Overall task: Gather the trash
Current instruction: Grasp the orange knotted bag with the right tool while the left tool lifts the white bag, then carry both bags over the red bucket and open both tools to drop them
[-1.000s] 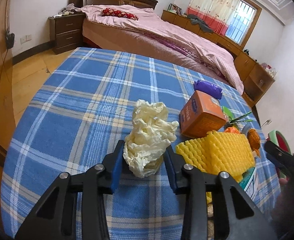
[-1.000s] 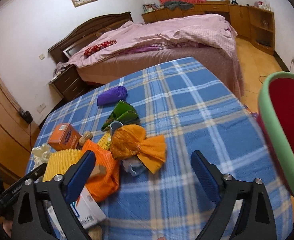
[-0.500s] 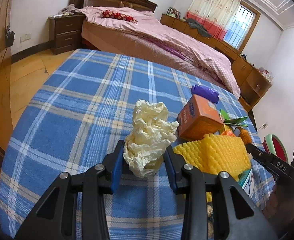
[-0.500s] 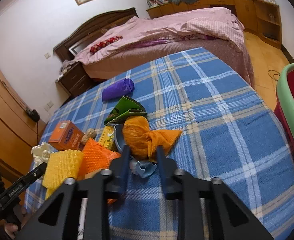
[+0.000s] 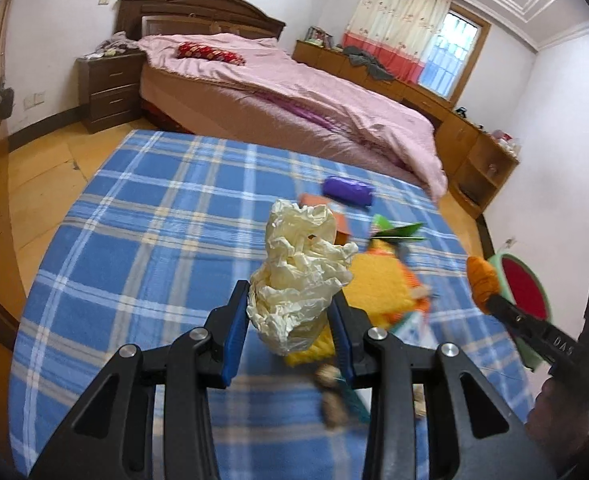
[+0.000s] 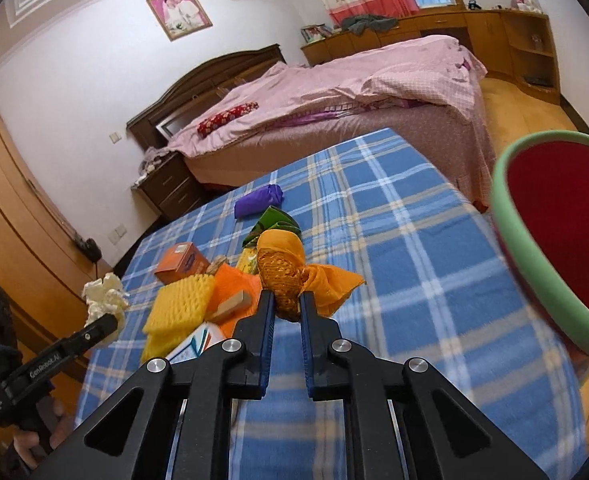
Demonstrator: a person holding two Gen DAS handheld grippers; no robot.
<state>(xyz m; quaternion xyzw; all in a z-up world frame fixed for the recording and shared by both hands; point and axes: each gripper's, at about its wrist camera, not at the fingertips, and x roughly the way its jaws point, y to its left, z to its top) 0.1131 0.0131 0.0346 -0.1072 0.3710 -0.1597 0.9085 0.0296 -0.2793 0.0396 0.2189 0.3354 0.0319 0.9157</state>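
Left wrist view shows one table (image 5: 142,240) under a blue plaid cloth, with one pink-covered bed (image 5: 294,92) behind it and one bin (image 6: 554,248), green-rimmed and red inside, standing just off the table's right edge. Between the two blue pads of the left gripper (image 5: 290,320) sits one crumpled cream wad (image 5: 298,276), pinched at its lower half and lifted clear of the cloth, its wrinkled top rising above the fingertips; the jaws stand narrow and press on it from both sides. Right wrist view has the right gripper (image 6: 286,308) closing its jaws on one orange net bag (image 6: 286,272), a mesh ball with a loose flared tail to the right, held at its bottom end just above the cloth and near the bin. On the table beside the grippers lie one yellow foam sleeve (image 6: 178,308), ribbed and bent, one orange box (image 6: 180,266) behind it, one purple roll (image 6: 258,206) farther back, one green wrapper (image 6: 274,222) between the roll and the net bag, and one flat printed pack (image 6: 194,346) at the near edge, partly hidden by the right gripper. A few smaller scraps near the left gripper's right finger are too blurred to name.
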